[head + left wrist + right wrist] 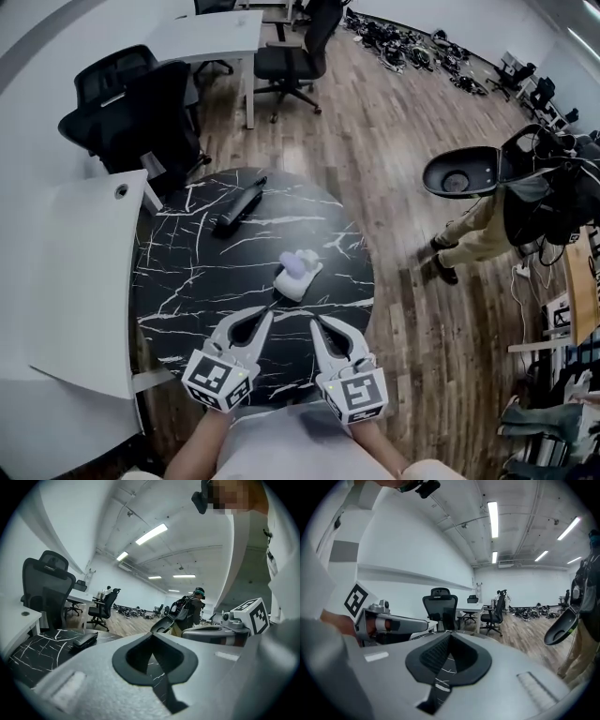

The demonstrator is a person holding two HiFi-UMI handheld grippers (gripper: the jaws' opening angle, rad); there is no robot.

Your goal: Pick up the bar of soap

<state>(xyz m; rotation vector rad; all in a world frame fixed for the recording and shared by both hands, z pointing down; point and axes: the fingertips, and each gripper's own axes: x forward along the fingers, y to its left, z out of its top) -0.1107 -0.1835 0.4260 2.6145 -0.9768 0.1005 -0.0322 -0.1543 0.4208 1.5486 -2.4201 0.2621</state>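
A pale purple bar of soap (292, 262) rests on a white soap dish (302, 284) near the front of the round black marble table (187, 281). Just short of the dish, my left gripper (266, 315) and right gripper (317, 322) hover side by side over the table's near edge, both shut and empty. Their tips angle toward each other, and neither touches the dish. In the left gripper view the closed jaws fill the lower frame, and the right gripper (243, 620) shows beside them. The right gripper view shows its jaws closed too. Neither gripper view shows the soap.
A long black object (240, 205) lies on the far side of the table. A white desk (80, 281) adjoins the table on the left, with black office chairs (136, 112) behind. A person (525, 206) stands on the wood floor to the right.
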